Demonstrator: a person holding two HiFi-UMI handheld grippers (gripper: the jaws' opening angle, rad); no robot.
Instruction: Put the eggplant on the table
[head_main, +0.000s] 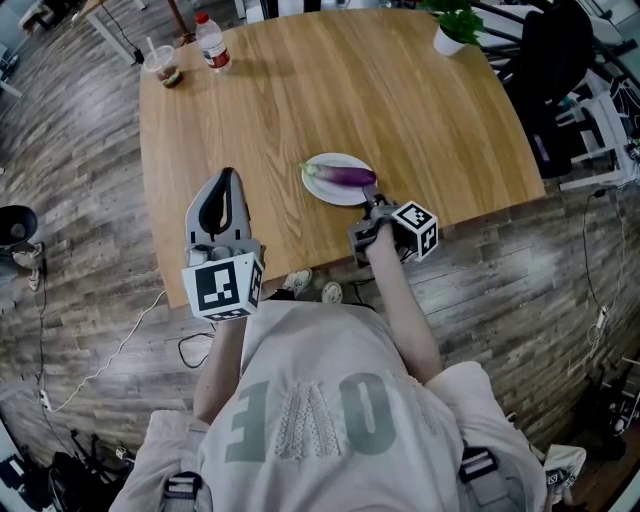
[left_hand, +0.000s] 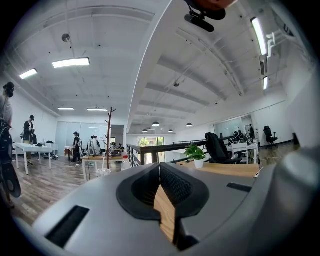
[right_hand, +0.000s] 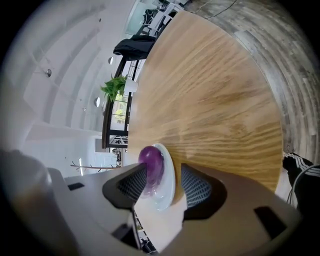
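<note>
A purple eggplant (head_main: 348, 176) with a green stem lies across a white plate (head_main: 335, 192) near the front edge of the round wooden table (head_main: 400, 100). My right gripper (head_main: 373, 203) sits at the plate's near right rim, pointing down at it. In the right gripper view the eggplant's (right_hand: 151, 165) rounded end and the plate's rim (right_hand: 167, 186) lie between the spread jaws of the right gripper (right_hand: 164, 172), which is open. My left gripper (head_main: 226, 178) hovers over the table's front left, apart from the plate. Its jaws meet in the left gripper view (left_hand: 160, 167), with nothing held.
A plastic bottle (head_main: 212, 42) and a lidded cup with a straw (head_main: 165, 68) stand at the far left of the table. A small potted plant (head_main: 455, 28) is at the far right. A black chair (head_main: 555, 50) stands beyond the right edge.
</note>
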